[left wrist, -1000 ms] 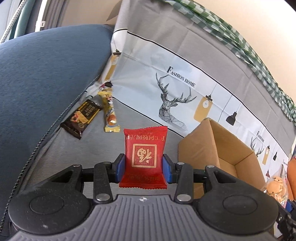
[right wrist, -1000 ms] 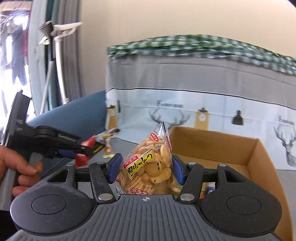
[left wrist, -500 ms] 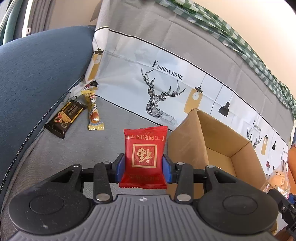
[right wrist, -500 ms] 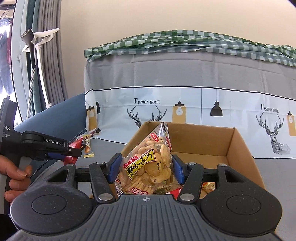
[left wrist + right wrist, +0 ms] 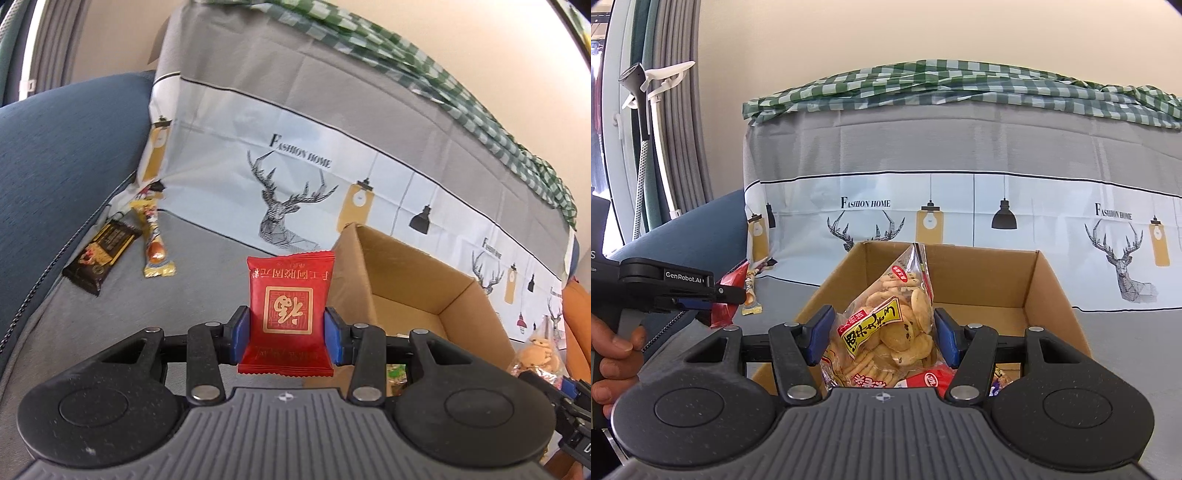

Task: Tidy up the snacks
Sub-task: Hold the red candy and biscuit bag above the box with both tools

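Left claw (image 5: pixel 287 334): closed on a red packet (image 5: pixel 288 314), held upright just left of the box (image 5: pixel 424 291).
Right claw (image 5: pixel 882 336): pads pressing both sides of a cracker bag (image 5: pixel 890 328), held over the open box (image 5: pixel 1049 291).
Box: cardboard, open, on the grey sofa seat (image 5: pixel 207 266); some snacks lie inside.
Loose snacks: a dark bar (image 5: pixel 101 256) and a yellow stick (image 5: pixel 155 243) side by side on the seat, well left of the box.
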A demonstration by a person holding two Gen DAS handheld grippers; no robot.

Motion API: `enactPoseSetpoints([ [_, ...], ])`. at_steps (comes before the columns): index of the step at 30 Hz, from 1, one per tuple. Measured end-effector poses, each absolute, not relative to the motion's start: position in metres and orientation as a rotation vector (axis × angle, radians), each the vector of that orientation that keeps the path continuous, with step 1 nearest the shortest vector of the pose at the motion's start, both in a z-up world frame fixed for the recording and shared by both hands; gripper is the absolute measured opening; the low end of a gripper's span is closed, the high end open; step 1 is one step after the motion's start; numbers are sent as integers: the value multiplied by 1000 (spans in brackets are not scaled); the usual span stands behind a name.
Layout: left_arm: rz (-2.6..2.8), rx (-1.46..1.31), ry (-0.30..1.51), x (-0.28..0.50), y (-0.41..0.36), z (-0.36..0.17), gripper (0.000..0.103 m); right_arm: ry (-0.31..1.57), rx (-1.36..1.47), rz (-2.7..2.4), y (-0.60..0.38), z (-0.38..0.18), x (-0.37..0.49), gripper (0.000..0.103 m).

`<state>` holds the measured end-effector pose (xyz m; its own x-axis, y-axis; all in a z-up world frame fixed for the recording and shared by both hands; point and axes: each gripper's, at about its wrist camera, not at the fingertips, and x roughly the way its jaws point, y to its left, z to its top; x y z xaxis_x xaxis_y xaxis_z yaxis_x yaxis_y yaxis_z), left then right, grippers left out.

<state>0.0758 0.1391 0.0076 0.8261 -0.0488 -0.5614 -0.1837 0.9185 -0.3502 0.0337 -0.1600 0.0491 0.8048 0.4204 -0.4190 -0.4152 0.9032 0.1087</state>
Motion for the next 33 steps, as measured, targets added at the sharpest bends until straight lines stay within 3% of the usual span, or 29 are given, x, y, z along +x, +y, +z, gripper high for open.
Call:
enactPoseSetpoints([
  [33,-136,-234,448,67,74,25,46,439,44,347,-163,46,39,60],
])
